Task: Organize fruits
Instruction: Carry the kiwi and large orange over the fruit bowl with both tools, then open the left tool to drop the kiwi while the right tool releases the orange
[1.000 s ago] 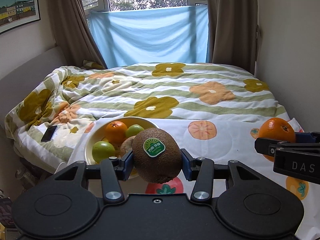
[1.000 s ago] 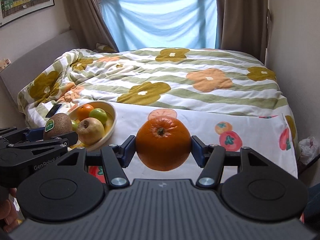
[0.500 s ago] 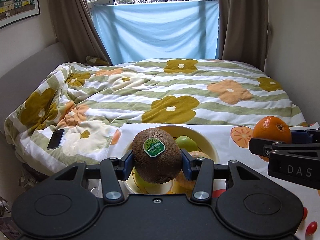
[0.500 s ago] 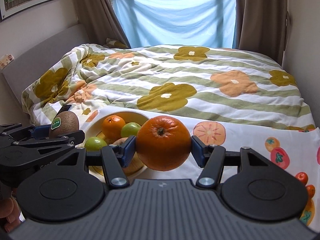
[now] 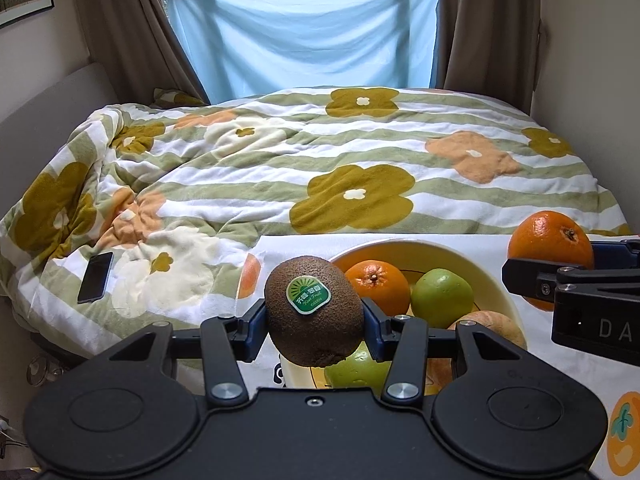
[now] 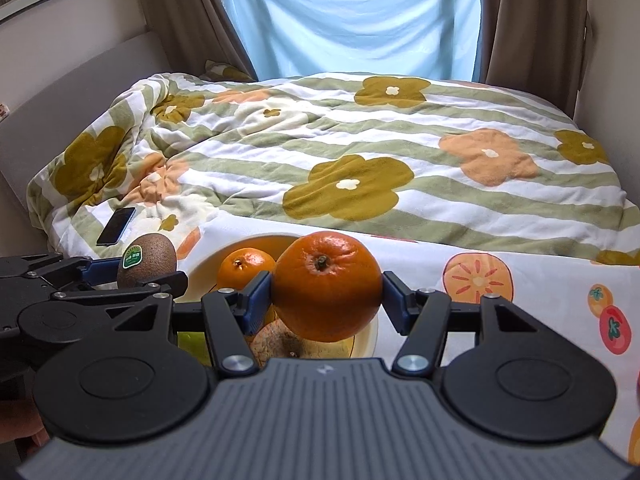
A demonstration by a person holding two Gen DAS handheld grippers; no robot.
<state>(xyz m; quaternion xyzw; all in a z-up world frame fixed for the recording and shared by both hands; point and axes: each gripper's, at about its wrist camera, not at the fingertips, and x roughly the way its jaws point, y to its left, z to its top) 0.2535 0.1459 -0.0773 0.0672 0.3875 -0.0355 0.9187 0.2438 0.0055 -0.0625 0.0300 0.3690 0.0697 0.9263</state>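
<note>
Left gripper (image 5: 315,316) clamped on a fuzzy brown kiwi (image 5: 314,310) with a green sticker, above the yellow bowl's (image 5: 486,270) near-left rim, right gripper (image 6: 327,292) clamped on a glossy orange (image 6: 327,286) over that bowl, smaller orange (image 5: 378,286) and green apple (image 5: 442,296) inside.

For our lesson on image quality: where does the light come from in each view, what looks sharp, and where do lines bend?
Left wrist view: daylight through the blue cloth; the kiwi label is sharp; the curtains bow outward. Right wrist view: same backlight, soft sheen on the held orange; corners darken.
</note>
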